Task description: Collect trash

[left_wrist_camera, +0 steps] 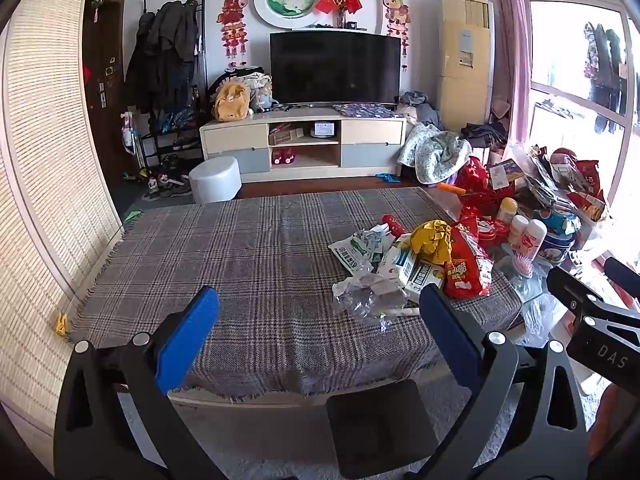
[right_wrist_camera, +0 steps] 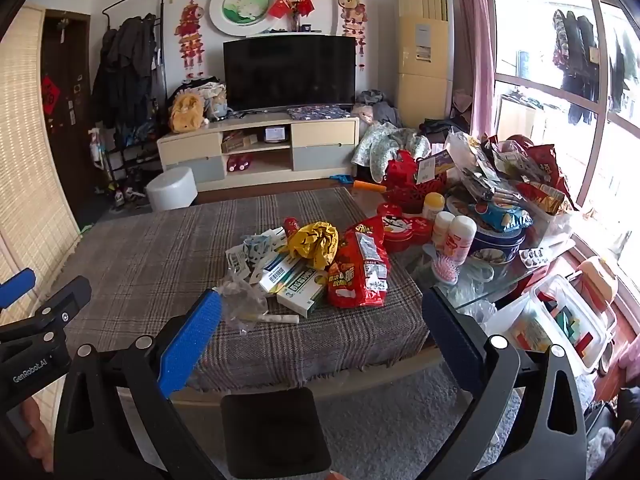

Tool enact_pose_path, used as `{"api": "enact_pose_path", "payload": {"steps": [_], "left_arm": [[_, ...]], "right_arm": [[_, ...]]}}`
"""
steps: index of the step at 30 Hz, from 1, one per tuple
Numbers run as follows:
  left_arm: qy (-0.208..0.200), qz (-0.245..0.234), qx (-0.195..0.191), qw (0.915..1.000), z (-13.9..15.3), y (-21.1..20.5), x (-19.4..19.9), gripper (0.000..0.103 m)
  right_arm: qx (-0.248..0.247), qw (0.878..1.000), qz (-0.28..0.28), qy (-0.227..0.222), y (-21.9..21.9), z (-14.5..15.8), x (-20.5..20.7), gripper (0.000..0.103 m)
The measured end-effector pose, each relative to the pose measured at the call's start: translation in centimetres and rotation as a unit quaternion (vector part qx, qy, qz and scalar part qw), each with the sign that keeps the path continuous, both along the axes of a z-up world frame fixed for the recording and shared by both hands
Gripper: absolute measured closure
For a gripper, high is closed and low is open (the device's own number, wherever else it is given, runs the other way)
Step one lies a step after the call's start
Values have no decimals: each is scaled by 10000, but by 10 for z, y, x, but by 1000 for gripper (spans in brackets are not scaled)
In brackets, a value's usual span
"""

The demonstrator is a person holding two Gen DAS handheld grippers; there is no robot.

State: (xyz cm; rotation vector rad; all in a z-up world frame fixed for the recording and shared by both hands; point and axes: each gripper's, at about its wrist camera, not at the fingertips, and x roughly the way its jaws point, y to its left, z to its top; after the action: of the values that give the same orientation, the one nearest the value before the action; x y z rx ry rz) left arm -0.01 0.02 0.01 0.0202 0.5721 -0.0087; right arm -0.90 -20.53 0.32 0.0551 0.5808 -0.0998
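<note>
A heap of trash lies on the plaid-covered table (left_wrist_camera: 240, 256): a red snack bag (left_wrist_camera: 466, 268) (right_wrist_camera: 360, 268), a crumpled yellow wrapper (left_wrist_camera: 432, 240) (right_wrist_camera: 314, 244), flat medicine boxes (left_wrist_camera: 416, 270) (right_wrist_camera: 296, 286), torn white-green packets (left_wrist_camera: 360, 248) (right_wrist_camera: 248, 254), clear plastic film (left_wrist_camera: 368, 296) (right_wrist_camera: 240, 300) and a white stick (right_wrist_camera: 280, 319). My left gripper (left_wrist_camera: 320, 312) hangs open above the table's near edge, left of the heap. My right gripper (right_wrist_camera: 324, 316) is open too, with nothing between its fingers; the heap lies beyond them.
Snack bags, tins (right_wrist_camera: 498, 244), white bottles (right_wrist_camera: 460, 240) and a red basket (right_wrist_camera: 412, 184) crowd the table's right end. A dark stool (right_wrist_camera: 276, 428) stands before the table. A clear storage box (right_wrist_camera: 560, 320) sits on the floor at right. A TV stand (left_wrist_camera: 304, 140) and white stool (left_wrist_camera: 216, 180) stand behind.
</note>
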Motion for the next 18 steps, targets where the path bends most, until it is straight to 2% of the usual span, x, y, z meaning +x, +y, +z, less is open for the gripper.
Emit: {"api": "enact_pose_path", "payload": {"steps": [18], "left_arm": [[6,-11,15,10000,0,0,0,8]], "right_arm": [[15,10000,3,-17,-1,3,-2,3]]}}
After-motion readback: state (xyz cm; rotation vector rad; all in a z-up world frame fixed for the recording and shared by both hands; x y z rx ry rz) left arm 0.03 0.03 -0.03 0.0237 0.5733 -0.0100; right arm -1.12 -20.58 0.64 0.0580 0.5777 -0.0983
